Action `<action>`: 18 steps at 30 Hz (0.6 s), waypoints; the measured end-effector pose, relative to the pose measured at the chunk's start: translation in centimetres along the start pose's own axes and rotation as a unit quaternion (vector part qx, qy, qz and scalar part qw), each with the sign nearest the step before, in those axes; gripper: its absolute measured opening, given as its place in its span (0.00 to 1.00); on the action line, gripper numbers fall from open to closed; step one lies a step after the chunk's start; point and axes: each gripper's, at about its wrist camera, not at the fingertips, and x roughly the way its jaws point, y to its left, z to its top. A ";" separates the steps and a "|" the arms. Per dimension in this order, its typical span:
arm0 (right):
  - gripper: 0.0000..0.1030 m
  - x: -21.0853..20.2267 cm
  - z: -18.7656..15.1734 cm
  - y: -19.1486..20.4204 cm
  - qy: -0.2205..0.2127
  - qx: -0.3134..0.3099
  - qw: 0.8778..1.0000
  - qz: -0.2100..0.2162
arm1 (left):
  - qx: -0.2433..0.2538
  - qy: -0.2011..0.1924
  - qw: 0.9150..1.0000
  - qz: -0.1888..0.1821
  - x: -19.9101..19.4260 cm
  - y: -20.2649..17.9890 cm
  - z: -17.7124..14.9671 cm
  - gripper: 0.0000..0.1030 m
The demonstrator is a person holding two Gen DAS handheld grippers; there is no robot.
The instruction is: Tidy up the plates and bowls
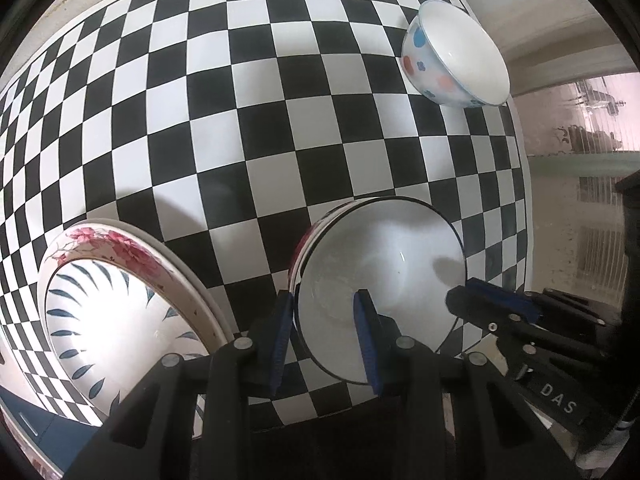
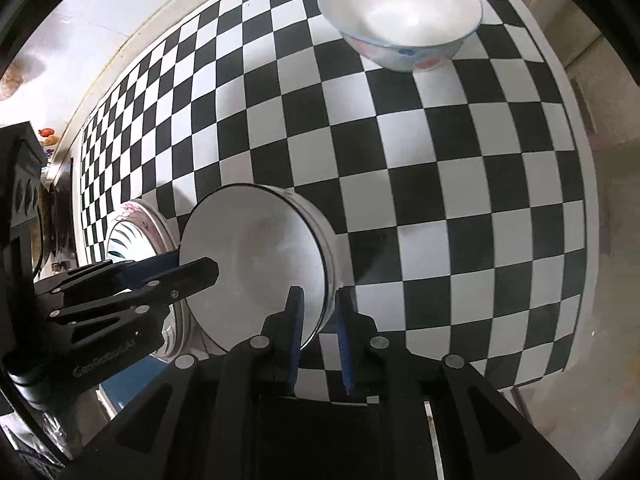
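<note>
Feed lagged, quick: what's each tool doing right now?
Left tool: shut on the white bowl rim.
Right tool: shut on the same bowl's opposite rim.

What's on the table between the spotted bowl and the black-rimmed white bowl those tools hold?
Nothing: only bare checkered cloth separates spotted bowl from black-rimmed white bowl, in both views.

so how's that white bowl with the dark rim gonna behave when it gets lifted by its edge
The white bowl looks like stiff glazed ceramic, so it probably won't flex but could chip if knocked. Its glossy wall may be slippery against the left tongs and right tongs, each of which straddles its rim. Held by opposite edges, it should stay fairly level.
</note>
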 end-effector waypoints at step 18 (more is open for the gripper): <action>0.26 -7.8 2.3 -3.1 -0.083 0.007 0.997 -0.006 | 0.027 -0.168 0.983 0.064 -8.6 -3.8 2.5 0.32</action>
